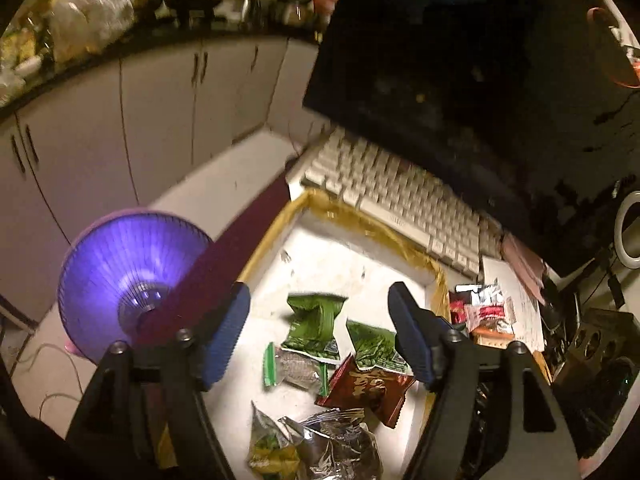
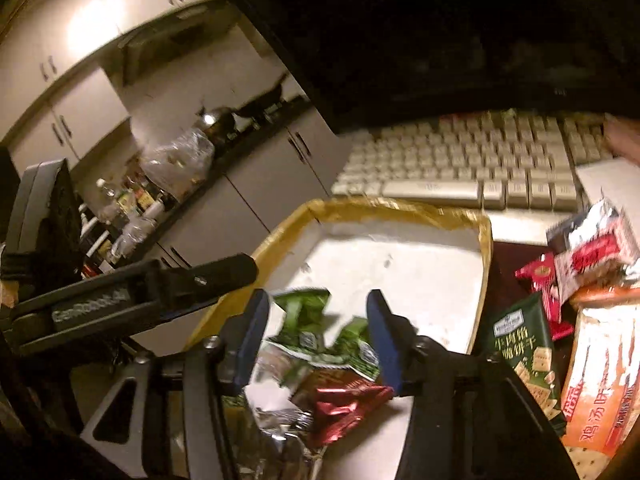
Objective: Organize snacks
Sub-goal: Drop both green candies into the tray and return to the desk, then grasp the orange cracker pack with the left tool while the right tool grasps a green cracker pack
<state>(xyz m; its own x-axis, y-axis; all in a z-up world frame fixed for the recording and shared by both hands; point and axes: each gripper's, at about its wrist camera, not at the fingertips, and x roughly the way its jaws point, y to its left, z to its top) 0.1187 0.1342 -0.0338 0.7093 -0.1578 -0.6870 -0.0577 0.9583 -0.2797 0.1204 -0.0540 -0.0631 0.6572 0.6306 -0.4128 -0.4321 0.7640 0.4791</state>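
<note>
A white foam box (image 1: pixel 356 256) with yellow-taped rim holds several snack packets: green ones (image 1: pixel 316 320), a dark red one (image 1: pixel 370 388) and a silver foil one (image 1: pixel 336 444). My left gripper (image 1: pixel 320 332) is open and empty above the box. My right gripper (image 2: pixel 316 336) is open and empty over the same box (image 2: pixel 400 272), with green packets (image 2: pixel 304 312) and a red packet (image 2: pixel 340 400) under it. More snacks lie outside the box on the right: a dark green cracker pack (image 2: pixel 524 352), an orange pack (image 2: pixel 600 376), red-and-white packets (image 2: pixel 588 256).
A white keyboard (image 1: pixel 400 196) and a dark monitor (image 1: pixel 480 80) stand behind the box. A purple fan (image 1: pixel 128 280) stands left below the desk edge. Kitchen cabinets (image 1: pixel 160 112) are beyond. The left gripper's body (image 2: pixel 132 300) shows at left in the right wrist view.
</note>
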